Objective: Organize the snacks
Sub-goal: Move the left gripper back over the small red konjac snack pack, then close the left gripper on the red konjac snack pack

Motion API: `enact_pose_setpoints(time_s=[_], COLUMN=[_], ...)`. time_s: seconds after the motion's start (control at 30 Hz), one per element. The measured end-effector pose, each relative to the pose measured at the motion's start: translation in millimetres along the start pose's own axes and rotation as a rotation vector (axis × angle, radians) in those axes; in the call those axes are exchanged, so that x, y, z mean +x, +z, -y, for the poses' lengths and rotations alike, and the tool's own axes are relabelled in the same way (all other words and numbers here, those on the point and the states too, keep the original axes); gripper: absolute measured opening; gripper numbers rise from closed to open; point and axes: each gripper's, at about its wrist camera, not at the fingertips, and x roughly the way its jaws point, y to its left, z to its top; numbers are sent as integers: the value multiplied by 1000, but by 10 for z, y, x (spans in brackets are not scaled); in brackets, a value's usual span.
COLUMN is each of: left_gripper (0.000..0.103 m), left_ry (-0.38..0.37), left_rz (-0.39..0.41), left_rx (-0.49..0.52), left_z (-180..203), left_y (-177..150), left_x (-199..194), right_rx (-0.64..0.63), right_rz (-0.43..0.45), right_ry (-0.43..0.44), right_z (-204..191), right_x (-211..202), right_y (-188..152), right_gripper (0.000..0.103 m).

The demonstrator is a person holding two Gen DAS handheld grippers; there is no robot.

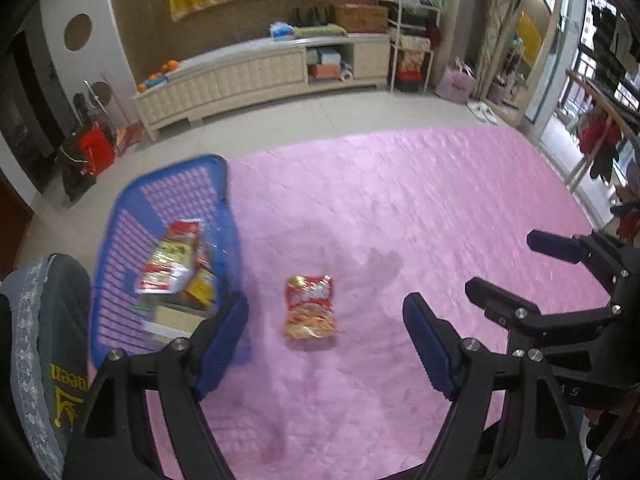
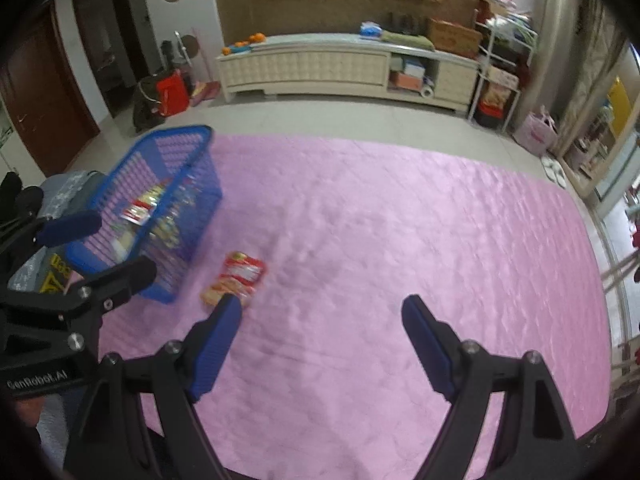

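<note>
A red and orange snack bag (image 1: pixel 310 307) lies flat on the pink mat (image 1: pixel 400 208), just right of a blue plastic basket (image 1: pixel 168 200) that holds several snack packs (image 1: pixel 172 264). My left gripper (image 1: pixel 326 312) hovers open above the mat, the bag showing between its blue pads (image 1: pixel 222 344) from above, untouched. In the right wrist view the same bag (image 2: pixel 236 278) lies by the basket (image 2: pixel 160 184), just beyond the left pad (image 2: pixel 218 344). My right gripper (image 2: pixel 322 312) stands open and empty over bare mat. Each gripper also shows at the edge of the other's view: right gripper (image 1: pixel 500 262), left gripper (image 2: pixel 116 242).
A folded grey cloth (image 1: pixel 44 340) lies left of the basket. A cream low cabinet (image 1: pixel 260 76) runs along the far wall, a metal shelf rack (image 1: pixel 412 44) beside it and a red bag (image 1: pixel 96 150) on the tiled floor. The mat (image 2: pixel 400 240) stretches wide to the right.
</note>
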Motion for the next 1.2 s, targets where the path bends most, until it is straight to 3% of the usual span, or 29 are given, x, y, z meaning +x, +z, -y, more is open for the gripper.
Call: enact_pose_setpoints(time_s=[0.4,0.8,1.2], left_gripper=[78,81,80], left_ry=[29,70,90], left_rz=[-155,-254,-299], left_rx=[18,-51,-15], left_z=[356,-66,-178], left_y=[-138,-134,-119], left_x=[884,1537,1934], right_rx=[64,76,46], right_rz=[-132,-202,-228], right_ry=[-26,-11,-12], right_z=[443,333,229], right_x=[730,1274,1536], right_y=[-373,-337,-176], right_gripper=[85,85,85])
